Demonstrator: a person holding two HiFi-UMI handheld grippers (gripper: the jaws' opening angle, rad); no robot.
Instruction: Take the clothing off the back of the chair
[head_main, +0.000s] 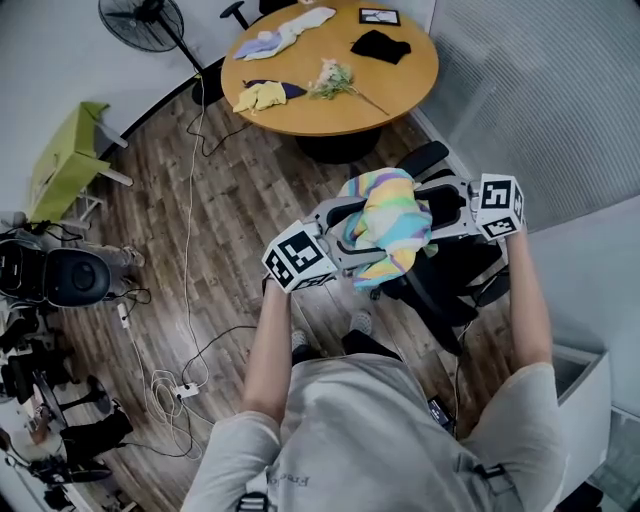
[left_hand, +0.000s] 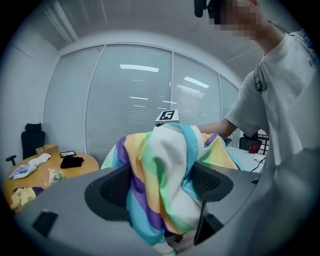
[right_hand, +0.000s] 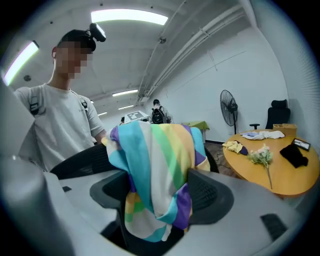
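We see a bright, evenly lit room: strip lights (right_hand: 129, 16) on the ceiling give the light, and they glare back as pale bars off the blinds (left_hand: 130, 110). Shadows are soft, the darkest pooling under the round table (head_main: 400, 90). Both gripper views bulge like a fisheye, with black corners and a soft, blurred foreground. The striped cloth (right_hand: 155, 170) stays sharp. The head view bends lines near its edges.

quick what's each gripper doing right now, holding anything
left gripper: open, jaws either side of the pastel striped garment, not clamped.
right gripper: open, same garment between its jaws, not clamped.
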